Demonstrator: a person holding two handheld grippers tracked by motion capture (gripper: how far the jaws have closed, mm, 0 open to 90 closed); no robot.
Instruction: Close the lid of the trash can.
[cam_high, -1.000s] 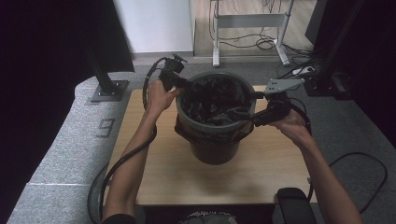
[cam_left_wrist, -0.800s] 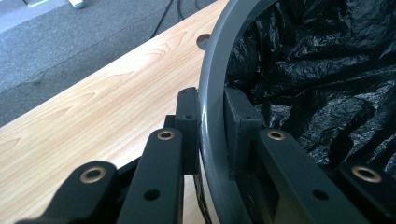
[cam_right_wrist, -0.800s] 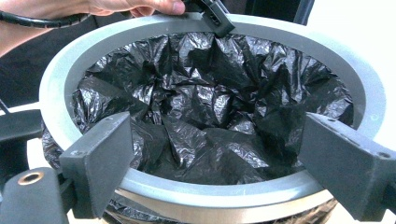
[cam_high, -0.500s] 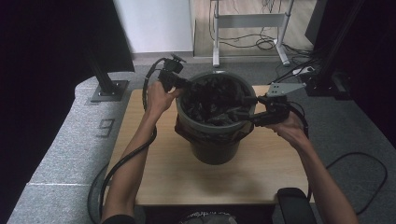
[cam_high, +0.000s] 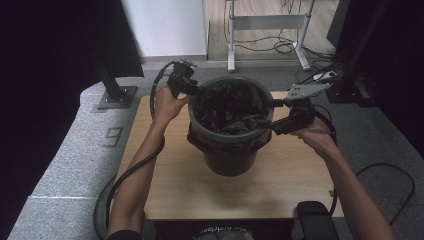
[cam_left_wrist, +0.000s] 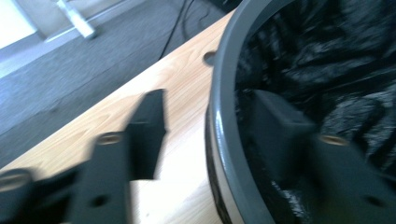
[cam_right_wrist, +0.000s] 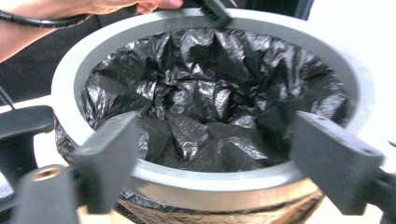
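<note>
A grey bin (cam_high: 230, 150) stands in the middle of the wooden surface (cam_high: 180, 185), lined with a crumpled black bag (cam_high: 227, 105) whose edge is folded out under the grey rim ring (cam_high: 231, 139).

The left tool (cam_high: 192, 90) sits at the bin's far left rim, held by the person's left hand (cam_high: 167, 104). In the left gripper view its jaws straddle the rim: one jaw is outside over the wood, the other inside against the black bag, with the rim (cam_left_wrist: 224, 140) between them. The jaws have just been opening, and a clear gap shows between the outer jaw and the rim, so the tool is released rather than clamped.

The right tool (cam_high: 262, 122) is at the bin's right rim, held by the right hand (cam_high: 315, 137), with its grey plate (cam_high: 305, 91) on top. In the right gripper view its jaws stand wide apart over the near rim, pointing across the bag-lined opening (cam_right_wrist: 210, 102); they have just been opening, and nothing is pinched between them, so it too is released.

A thick cable (cam_high: 125, 175) trails from the left tool along the left forearm.
</note>
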